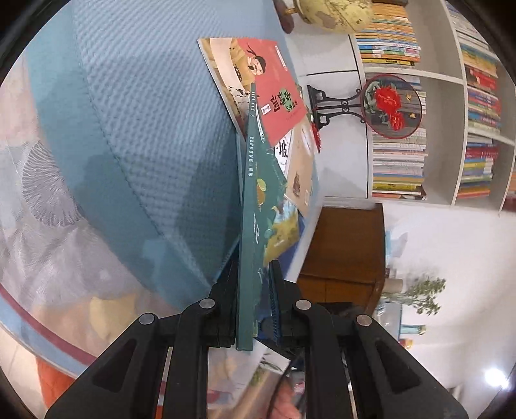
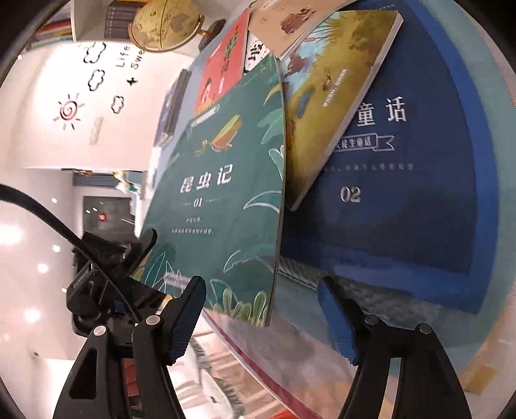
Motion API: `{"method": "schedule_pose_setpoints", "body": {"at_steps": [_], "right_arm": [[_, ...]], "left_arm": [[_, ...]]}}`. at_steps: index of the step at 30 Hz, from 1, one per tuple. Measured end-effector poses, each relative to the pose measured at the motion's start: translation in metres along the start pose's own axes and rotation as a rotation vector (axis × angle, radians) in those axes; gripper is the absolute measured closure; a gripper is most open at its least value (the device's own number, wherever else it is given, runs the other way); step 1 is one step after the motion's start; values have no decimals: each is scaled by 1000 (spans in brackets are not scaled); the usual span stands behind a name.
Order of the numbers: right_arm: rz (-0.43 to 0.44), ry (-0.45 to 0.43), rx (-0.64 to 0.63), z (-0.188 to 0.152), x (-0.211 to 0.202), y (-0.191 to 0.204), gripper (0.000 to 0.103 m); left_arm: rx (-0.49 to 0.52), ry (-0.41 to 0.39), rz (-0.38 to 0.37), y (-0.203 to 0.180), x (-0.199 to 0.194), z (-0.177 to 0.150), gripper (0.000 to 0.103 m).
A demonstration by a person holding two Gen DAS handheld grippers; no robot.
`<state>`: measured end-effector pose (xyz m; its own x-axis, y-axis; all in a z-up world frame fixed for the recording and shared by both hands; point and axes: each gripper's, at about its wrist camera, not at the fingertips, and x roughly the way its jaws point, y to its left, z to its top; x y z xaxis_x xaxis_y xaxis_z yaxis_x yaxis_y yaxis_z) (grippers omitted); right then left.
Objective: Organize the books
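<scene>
My left gripper [image 1: 253, 290] is shut on the lower edge of a dark green book [image 1: 250, 232], holding it on edge above the blue mat [image 1: 135, 135]; the same book [image 2: 225, 180] shows its cover in the right wrist view, with the left gripper [image 2: 142, 248] at its corner. My right gripper [image 2: 261, 306] is open and empty just below the green book. A dark blue book [image 2: 403, 199] lies flat on the mat. A yellow-green book [image 2: 329, 96] rests on it. A red book [image 1: 274, 87] and a tan book [image 1: 301, 174] lie beyond.
A white shelf unit [image 1: 445, 77] filled with book stacks stands at the right, with a round embroidered fan [image 1: 390, 106] in front and a globe [image 1: 335, 13] above. A brown cabinet [image 1: 345, 254] is below. The mat lies on a patterned tablecloth [image 1: 38, 199].
</scene>
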<state>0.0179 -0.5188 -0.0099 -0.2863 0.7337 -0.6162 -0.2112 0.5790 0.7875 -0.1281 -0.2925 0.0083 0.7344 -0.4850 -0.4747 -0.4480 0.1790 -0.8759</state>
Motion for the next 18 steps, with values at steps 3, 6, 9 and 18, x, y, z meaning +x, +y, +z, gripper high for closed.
{"method": "schedule_pose_setpoints", "body": {"at_steps": [3, 6, 9, 18], "right_arm": [[71, 3, 23, 4, 7, -1, 33], [156, -14, 69, 5, 16, -3, 42], [180, -43, 115, 4, 17, -7, 64], [-181, -170, -160, -13, 11, 84, 81]], "left_arm": [[-50, 37, -49, 0, 3, 4, 92], [-70, 78, -69, 0, 7, 8, 92], [-24, 99, -12, -1, 6, 15, 92], [443, 259, 234, -39, 9, 45, 92]]}}
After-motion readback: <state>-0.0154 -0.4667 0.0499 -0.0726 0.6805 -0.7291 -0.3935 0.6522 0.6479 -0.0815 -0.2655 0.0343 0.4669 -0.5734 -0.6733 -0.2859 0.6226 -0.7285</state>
